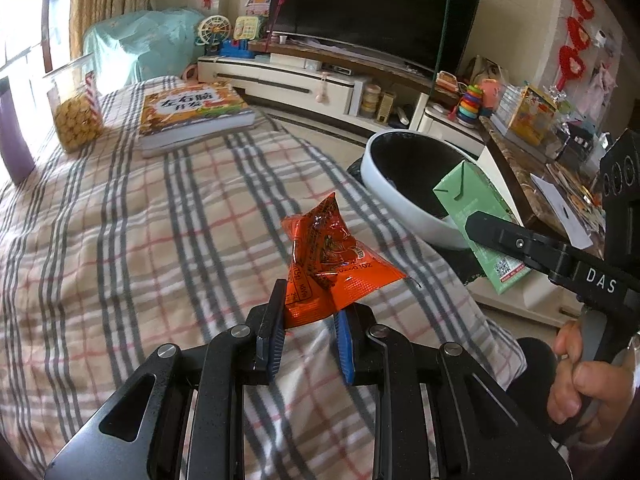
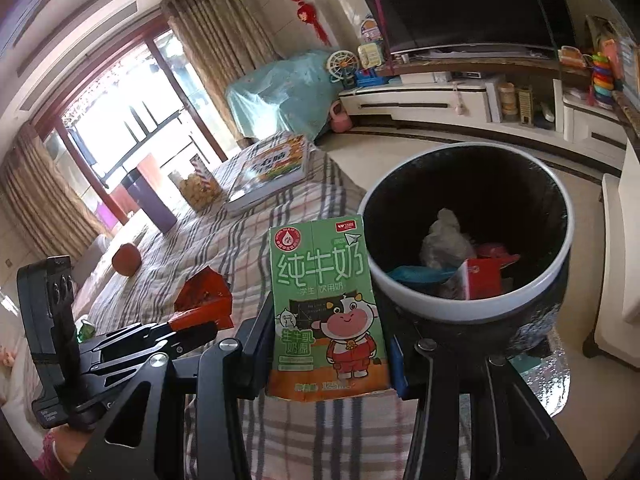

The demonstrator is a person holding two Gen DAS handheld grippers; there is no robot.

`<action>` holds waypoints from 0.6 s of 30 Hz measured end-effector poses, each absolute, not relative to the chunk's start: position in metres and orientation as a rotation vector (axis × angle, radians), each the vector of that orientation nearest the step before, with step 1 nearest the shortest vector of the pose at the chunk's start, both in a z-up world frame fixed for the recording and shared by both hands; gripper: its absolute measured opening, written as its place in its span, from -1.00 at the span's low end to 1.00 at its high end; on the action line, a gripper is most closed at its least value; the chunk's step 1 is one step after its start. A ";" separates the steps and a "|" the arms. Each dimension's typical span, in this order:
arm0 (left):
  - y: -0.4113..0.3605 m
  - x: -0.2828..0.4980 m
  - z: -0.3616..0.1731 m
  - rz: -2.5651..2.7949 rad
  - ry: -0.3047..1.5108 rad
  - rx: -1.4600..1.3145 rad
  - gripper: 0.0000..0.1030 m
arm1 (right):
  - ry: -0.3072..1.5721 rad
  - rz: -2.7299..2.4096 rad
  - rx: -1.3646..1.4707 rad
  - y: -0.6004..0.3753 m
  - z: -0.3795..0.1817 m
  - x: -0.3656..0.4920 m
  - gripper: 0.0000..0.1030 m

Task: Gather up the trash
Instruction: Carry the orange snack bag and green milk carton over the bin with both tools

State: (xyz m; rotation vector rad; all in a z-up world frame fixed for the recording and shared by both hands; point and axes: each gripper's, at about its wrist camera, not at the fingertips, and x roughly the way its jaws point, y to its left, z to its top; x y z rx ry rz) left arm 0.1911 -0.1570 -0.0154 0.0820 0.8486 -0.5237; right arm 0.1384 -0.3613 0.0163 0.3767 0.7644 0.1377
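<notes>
Here the left gripper [image 1: 308, 320] is clamped on an orange snack wrapper [image 1: 332, 252], lifted above the plaid blanket [image 1: 120, 220]; the right gripper [image 2: 328, 344] pinches a green milk carton [image 2: 326, 304] upright, just beside the bin [image 2: 472, 300] that already holds trash

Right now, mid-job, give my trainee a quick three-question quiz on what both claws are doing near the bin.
1. True or false: the left claw is shut on an orange snack wrapper.
2. What does the right claw hold? A) a book B) a green milk carton C) a cookie jar
3. Fill in: the trash bin with the white rim already holds ____.

Key: 1 true; 2 B; 3 some trash, including a red piece and crumpled pale plastic.
</notes>
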 end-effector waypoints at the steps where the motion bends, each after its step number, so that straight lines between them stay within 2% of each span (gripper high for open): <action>1: -0.159 0.191 -0.015 -0.527 0.846 0.085 -0.60 | 0.762 0.132 0.382 -0.364 0.017 0.138 -0.10; 18: -0.196 0.199 -0.008 -0.571 0.835 0.129 -0.60 | 0.725 0.057 0.433 -0.409 0.022 0.137 -0.10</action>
